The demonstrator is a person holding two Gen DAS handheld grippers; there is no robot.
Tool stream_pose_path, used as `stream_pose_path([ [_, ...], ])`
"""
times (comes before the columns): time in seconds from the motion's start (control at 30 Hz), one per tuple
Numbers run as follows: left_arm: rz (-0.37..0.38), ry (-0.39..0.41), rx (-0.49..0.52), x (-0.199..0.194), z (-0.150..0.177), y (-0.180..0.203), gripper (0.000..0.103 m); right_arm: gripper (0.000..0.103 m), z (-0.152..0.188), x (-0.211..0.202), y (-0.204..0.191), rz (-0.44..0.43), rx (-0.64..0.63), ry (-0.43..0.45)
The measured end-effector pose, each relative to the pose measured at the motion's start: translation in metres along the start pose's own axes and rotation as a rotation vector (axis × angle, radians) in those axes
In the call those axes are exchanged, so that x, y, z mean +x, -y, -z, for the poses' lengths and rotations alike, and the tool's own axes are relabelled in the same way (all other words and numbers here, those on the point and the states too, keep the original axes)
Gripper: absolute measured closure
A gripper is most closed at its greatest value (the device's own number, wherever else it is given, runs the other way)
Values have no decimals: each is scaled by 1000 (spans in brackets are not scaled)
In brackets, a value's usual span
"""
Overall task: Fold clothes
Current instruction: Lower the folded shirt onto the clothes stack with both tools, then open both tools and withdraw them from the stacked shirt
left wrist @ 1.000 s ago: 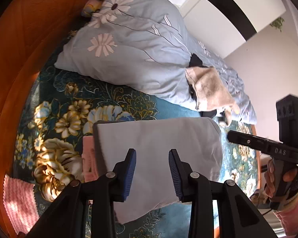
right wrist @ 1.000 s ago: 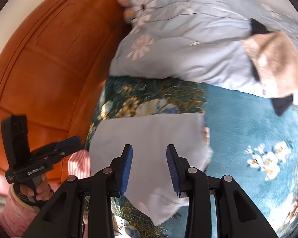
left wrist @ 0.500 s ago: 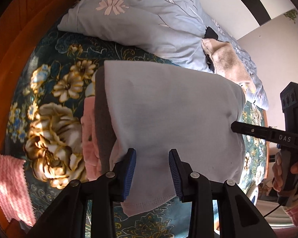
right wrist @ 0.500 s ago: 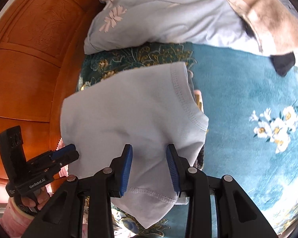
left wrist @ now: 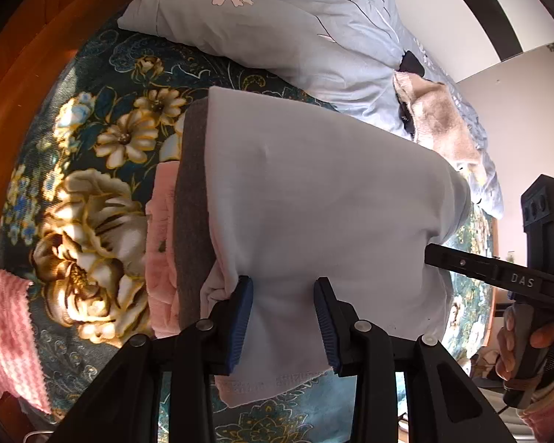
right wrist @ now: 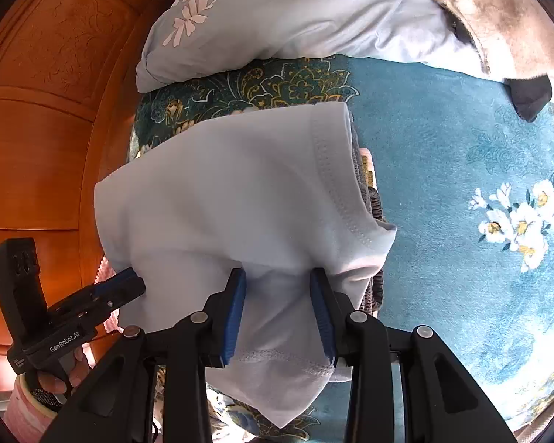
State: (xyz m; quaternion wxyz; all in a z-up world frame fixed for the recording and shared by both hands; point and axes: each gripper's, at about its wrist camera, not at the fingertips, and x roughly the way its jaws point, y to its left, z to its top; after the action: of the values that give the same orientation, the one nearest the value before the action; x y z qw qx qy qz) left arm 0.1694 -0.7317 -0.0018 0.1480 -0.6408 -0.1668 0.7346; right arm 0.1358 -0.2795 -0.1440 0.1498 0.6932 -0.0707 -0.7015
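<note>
A folded pale blue garment (left wrist: 314,192) (right wrist: 232,192) lies on top of a stack, over a folded grey piece (left wrist: 192,203) and a pink piece (left wrist: 162,221). The stack rests on a teal floral bedspread (right wrist: 461,147). My left gripper (left wrist: 282,288) is open over the garment's near edge, with cloth showing between its blue pads. My right gripper (right wrist: 277,280) is open the same way at the hemmed end, beside the stitched seam. Each view also shows the other gripper (left wrist: 491,269) (right wrist: 129,280) at the garment's side, held in a hand.
A pale blue flowered duvet (left wrist: 277,18) lies bunched beyond the stack, with a beige fluffy garment (left wrist: 439,118) and a dark item on it. A wooden headboard (right wrist: 37,110) borders the bed. A pink knitted cloth (left wrist: 3,332) sits at the bed's edge.
Both grippers have come down and closer to the pale blue garment, which now fills the middle of each view. The gap between the fingers is unchanged.
</note>
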Motion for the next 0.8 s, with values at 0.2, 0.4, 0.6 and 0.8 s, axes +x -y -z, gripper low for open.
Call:
stream_pose_path([
  [0.2,-29,57,51,-29,15,15,58,66,18,-36,-11,-14,-40,66],
  [0.4,-30,128,72,-59,38,24,42,49,55,-68,-18,29,-90,149],
  [0.6,-42,126,69,-55,69,29,26,32,98,-51,-23,102,-134,127],
  [0.8,-124,109,26,-36,104,34,8,6,128,-44,-29,220,-212,138],
])
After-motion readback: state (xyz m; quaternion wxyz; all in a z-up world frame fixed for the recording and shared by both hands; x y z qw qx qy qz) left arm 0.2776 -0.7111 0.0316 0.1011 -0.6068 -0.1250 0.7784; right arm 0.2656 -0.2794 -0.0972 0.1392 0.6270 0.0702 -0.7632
